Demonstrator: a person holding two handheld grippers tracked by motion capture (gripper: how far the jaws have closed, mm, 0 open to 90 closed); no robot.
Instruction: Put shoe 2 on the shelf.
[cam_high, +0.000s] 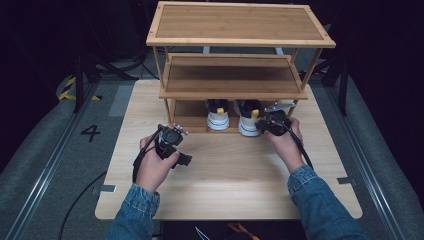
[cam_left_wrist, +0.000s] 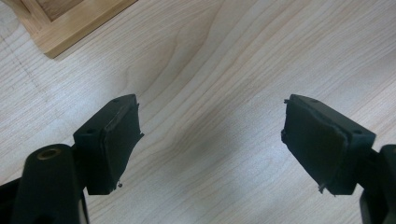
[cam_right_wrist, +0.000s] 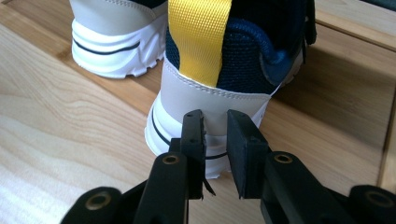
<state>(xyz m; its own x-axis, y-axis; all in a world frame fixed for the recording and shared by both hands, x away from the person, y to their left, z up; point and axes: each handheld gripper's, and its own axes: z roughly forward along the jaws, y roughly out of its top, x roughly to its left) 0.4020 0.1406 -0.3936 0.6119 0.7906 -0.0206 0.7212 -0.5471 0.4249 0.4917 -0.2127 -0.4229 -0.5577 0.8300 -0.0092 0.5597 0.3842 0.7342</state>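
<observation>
Two white and navy sneakers stand heel-out on the bottom shelf (cam_high: 189, 119) of a bamboo rack (cam_high: 235, 25). My right gripper (cam_high: 263, 125) is at the heel of the right sneaker (cam_high: 247, 124). In the right gripper view its jaws (cam_right_wrist: 215, 117) stand a narrow gap apart just in front of that sneaker's (cam_right_wrist: 243, 65) white heel, below the yellow pull tab (cam_right_wrist: 201, 32), with nothing pinched between them. The other sneaker (cam_right_wrist: 109, 42) sits to its left. My left gripper (cam_high: 175, 146) hovers open over the bare table (cam_left_wrist: 210, 70), its jaws (cam_left_wrist: 210, 140) wide and empty.
The rack has three tiers and stands at the table's far half; its upper shelves (cam_high: 232, 75) overhang the sneakers. A corner of the rack base (cam_left_wrist: 70, 23) lies ahead of the left gripper. The light wooden table (cam_high: 230, 180) stretches in front of the rack.
</observation>
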